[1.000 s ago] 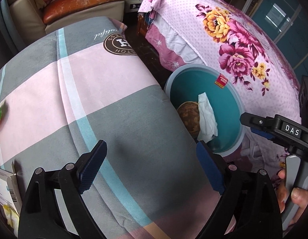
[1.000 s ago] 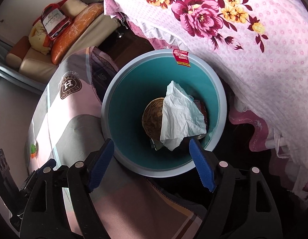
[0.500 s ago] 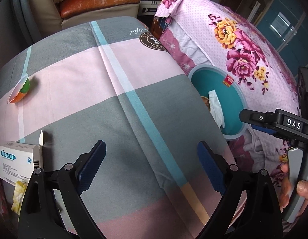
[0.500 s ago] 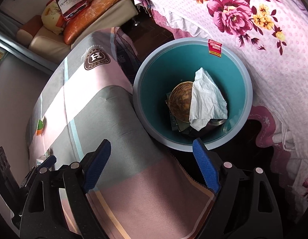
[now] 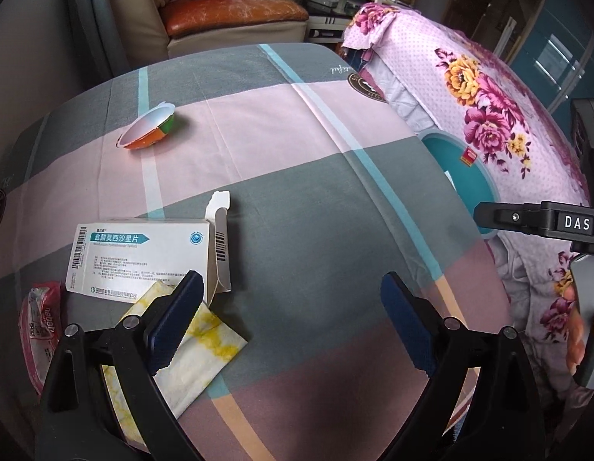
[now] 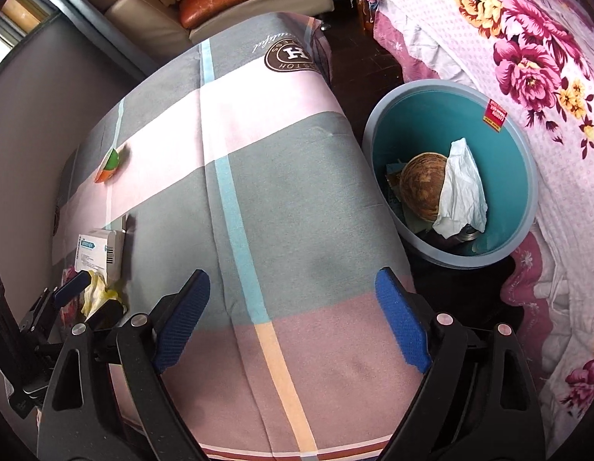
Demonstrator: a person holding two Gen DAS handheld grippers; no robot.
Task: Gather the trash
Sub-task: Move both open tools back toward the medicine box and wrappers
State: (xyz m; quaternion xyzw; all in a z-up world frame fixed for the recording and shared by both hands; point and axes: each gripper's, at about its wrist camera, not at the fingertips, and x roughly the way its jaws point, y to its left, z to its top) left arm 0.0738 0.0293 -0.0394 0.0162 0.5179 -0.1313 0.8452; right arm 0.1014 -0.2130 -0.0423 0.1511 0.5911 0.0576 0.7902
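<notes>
My left gripper is open and empty above the checked cloth. Its left finger hangs over a yellow-stained tissue. A white medicine box with an open flap lies just beyond it, and an orange-green cup lies tipped further back. A red-white wrapper lies at the left edge. My right gripper is open and empty over the cloth's near end. The teal bin stands to its right, holding a brown round thing and a white tissue.
The table has a pink and grey checked cloth. A floral pink bedspread lies to the right of the bin. A sofa with an orange cushion stands at the back. The right gripper's body shows at the left view's right edge.
Both grippers have swung left, away from the bin and over the table. The medicine box, stained tissue and wrapper have come into the left view. Both stay open.
</notes>
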